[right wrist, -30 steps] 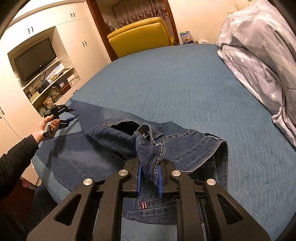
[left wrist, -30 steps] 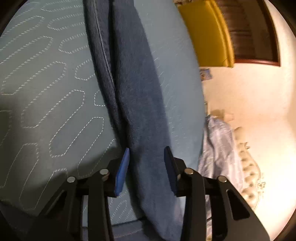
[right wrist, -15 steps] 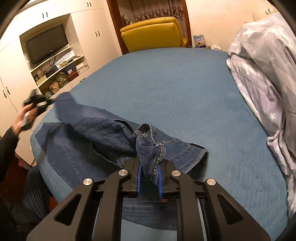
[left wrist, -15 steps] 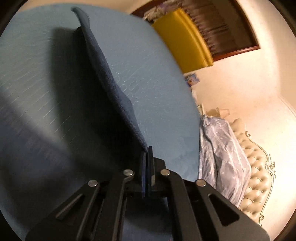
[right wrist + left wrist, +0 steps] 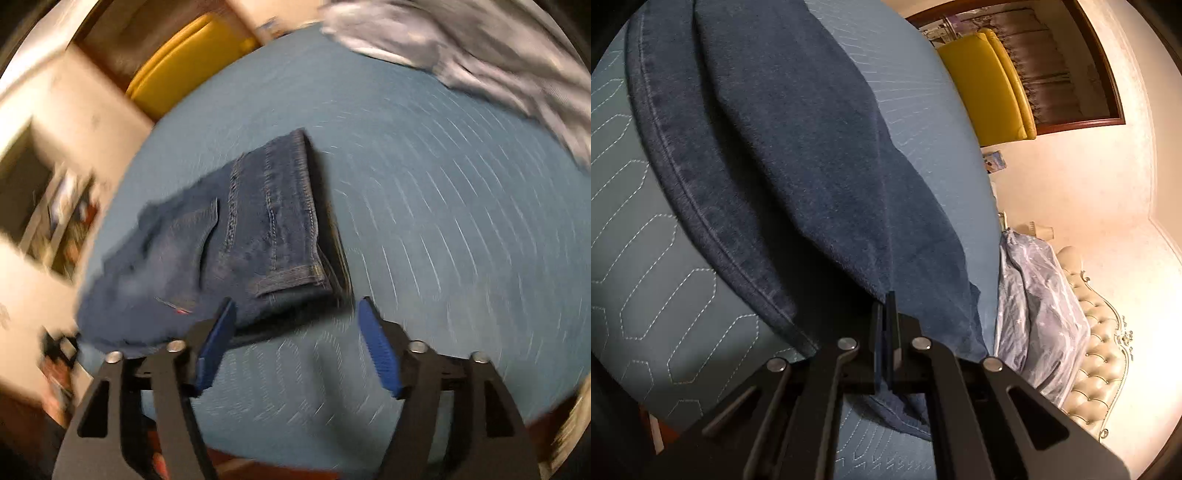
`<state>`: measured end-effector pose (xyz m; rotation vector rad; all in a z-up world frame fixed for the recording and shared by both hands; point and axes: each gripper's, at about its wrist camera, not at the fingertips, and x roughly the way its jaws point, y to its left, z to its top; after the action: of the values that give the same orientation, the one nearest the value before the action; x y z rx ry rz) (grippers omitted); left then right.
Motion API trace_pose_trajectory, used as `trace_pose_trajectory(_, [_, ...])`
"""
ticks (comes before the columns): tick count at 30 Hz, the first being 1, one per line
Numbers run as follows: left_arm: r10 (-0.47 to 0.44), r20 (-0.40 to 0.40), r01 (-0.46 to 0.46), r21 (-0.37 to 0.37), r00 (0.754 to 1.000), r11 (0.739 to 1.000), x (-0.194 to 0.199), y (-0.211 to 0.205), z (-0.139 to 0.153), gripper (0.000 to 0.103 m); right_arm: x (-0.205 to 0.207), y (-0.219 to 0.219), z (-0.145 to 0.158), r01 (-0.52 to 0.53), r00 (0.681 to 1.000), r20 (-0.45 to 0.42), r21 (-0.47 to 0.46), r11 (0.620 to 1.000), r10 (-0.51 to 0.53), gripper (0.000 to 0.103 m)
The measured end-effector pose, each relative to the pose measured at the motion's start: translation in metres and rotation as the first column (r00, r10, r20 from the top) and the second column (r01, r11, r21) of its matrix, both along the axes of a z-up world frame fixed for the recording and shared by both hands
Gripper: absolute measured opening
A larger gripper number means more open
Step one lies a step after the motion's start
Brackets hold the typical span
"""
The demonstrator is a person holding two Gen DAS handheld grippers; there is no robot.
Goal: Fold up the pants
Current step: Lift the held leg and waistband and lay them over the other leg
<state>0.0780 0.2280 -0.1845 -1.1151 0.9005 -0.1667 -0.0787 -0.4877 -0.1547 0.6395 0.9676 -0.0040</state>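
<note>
Dark blue jeans (image 5: pixel 798 155) drape from my left gripper (image 5: pixel 888 299), which is shut on the denim of a leg; cloth hangs out below the fingers. The lifted leg stretches away over the blue quilted bed (image 5: pixel 646 277). In the blurred right wrist view the waist end of the jeans (image 5: pixel 258 229) lies flat and doubled on the bedspread (image 5: pixel 424 221), pocket and seams up. My right gripper (image 5: pixel 295 310) hovers just in front of it, its jaws opening. Nothing sits between the blue pads (image 5: pixel 380 354), though the left finger overlaps the near edge of the denim.
A yellow armchair (image 5: pixel 990 85) stands beyond the far side of the bed, seen also in the right wrist view (image 5: pixel 188 70). A grey star-print duvet (image 5: pixel 1034 295) is heaped by the tufted headboard (image 5: pixel 1100 350). Wall shelves (image 5: pixel 62 221) lie to the left.
My left gripper shut on the pant leg and carried it across the bed. My right gripper let go of the waistband, opened, rolled and dropped lower; the waist end now lies flat.
</note>
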Motion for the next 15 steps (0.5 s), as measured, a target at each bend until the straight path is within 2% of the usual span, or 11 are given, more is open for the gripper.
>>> trace_pose_trajectory(6, [-0.001, 0.001, 0.001, -0.042, 1.0, 0.999, -0.004, 0.01, -0.014, 0.001, 0.0, 0.013, -0.007, 0.147, 0.989, -0.009, 0.207, 0.967, -0.149, 0.069])
trace_pose_trajectory(12, [-0.009, -0.003, 0.008, -0.067, 1.0, 0.998, -0.006, 0.021, -0.025, 0.001, 0.036, 0.026, -0.024, 0.223, 0.973, -0.105, 0.184, 0.957, -0.207, 0.068])
trace_pose_trajectory(13, [-0.008, -0.005, 0.008, -0.071, 1.0, 0.997, -0.005, 0.022, -0.027, 0.001, 0.04, 0.028, -0.027, 0.246, 0.966, -0.124, 0.164, 0.955, -0.227, 0.064])
trace_pose_trajectory(14, [-0.011, -0.006, 0.011, -0.07, 1.0, 0.997, -0.003, 0.023, -0.028, 0.001, 0.042, 0.03, -0.029, 0.254, 0.963, -0.131, 0.147, 0.956, -0.236, 0.051])
trace_pose_trajectory(15, [-0.018, -0.009, 0.017, -0.07, 1.0, 0.997, -0.001, 0.024, -0.029, 0.001, 0.046, 0.032, -0.029, 0.267, 0.958, -0.14, 0.11, 0.957, -0.251, 0.034])
